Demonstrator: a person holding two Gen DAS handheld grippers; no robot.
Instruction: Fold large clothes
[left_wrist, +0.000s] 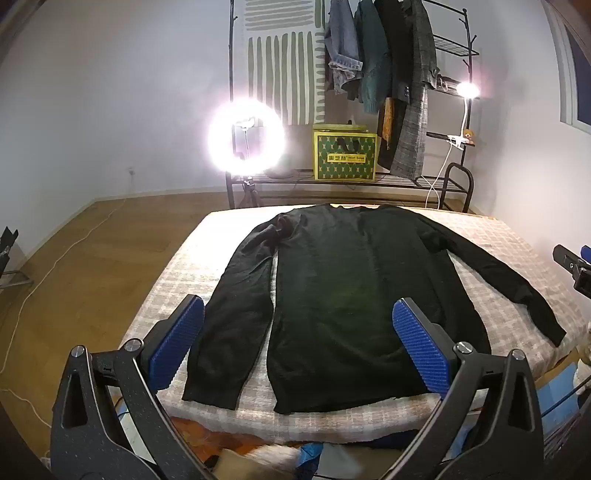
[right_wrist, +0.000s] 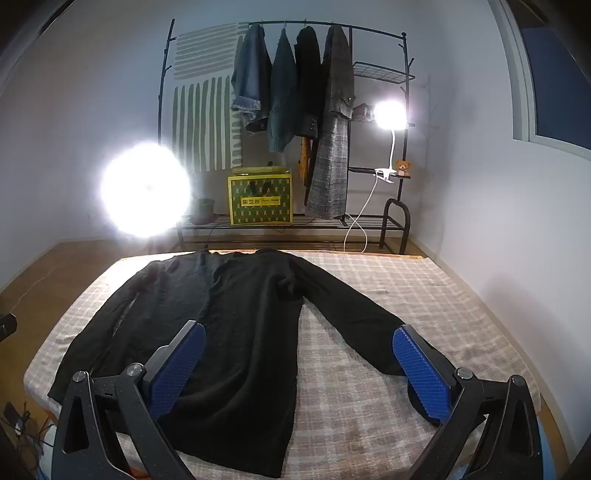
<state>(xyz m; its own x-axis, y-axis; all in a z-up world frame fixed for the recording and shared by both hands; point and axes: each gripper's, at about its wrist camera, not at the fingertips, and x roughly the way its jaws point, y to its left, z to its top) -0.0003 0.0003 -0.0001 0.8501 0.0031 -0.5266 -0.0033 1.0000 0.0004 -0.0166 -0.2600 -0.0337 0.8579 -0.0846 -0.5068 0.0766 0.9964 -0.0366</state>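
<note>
A black knit long-sleeved sweater (left_wrist: 332, 295) lies flat on a checked, quilted bed (left_wrist: 498, 240). Both the left hand-held gripper (left_wrist: 299, 343) and right hand-held gripper (right_wrist: 299, 369) hover wide open, ridged blue pads (right_wrist: 177, 369) empty. The writing on a yellow box (left_wrist: 345, 157) is unreadable.

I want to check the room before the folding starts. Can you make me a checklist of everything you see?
Surface: checked blanket covering the bed, bare around the jumper.
Job's things: black jumper lying flat, both sleeves spread out, not yet folded.
Clutter: some cloth and other bits below the near edge of the bed, too unclear to name.
Grippers: left hand-held gripper and right hand-held gripper open, holding nothing.
Cables: white cable on the floor; white lamp cable.
Surroundings: clothes rack, yellow box, ring light, small lamp, teddy bear.
</note>
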